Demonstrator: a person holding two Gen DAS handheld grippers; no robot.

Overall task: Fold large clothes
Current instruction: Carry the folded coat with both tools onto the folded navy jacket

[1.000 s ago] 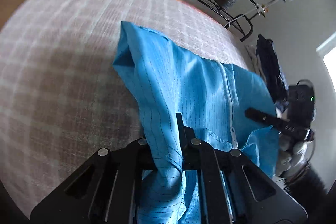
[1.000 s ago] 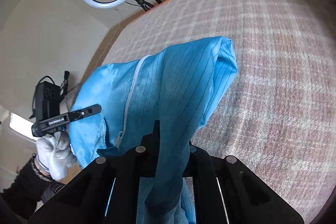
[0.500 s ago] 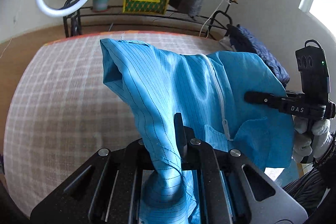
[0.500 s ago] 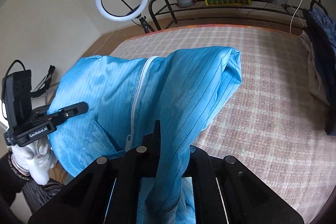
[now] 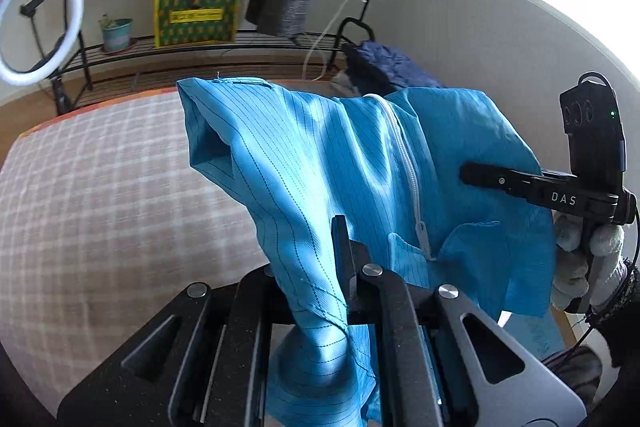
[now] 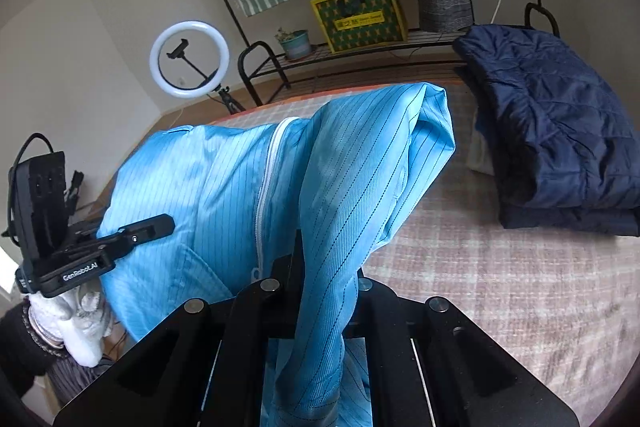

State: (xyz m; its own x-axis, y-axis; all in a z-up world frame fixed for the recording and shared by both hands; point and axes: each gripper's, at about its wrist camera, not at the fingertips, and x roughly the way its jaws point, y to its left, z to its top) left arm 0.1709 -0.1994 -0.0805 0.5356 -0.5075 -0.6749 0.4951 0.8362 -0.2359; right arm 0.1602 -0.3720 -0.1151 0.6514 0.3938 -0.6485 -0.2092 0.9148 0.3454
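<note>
A blue striped zip-up garment [image 5: 320, 163] hangs in the air above the checked bed cover [image 5: 100, 207], held between both grippers. My left gripper [image 5: 320, 291] is shut on one bunched part of it. My right gripper [image 6: 324, 279] is shut on another bunched part [image 6: 360, 187]. The white zipper [image 6: 264, 195] runs down the middle of the spread cloth. Each gripper shows in the other's view, the right one [image 5: 520, 183] and the left one [image 6: 120, 239], held by white-gloved hands.
A folded dark blue quilted jacket [image 6: 560, 139] lies at the bed's right side. Behind the bed stand a black metal rack [image 6: 360, 47] with a yellow-green box [image 6: 360, 15], a potted plant [image 6: 296, 43], hanging clothes, and a ring light [image 6: 190, 59].
Both grippers have lifted and tilted up with the garment, so the views now show the back wall and rack. The cloth hangs higher over the bed.
</note>
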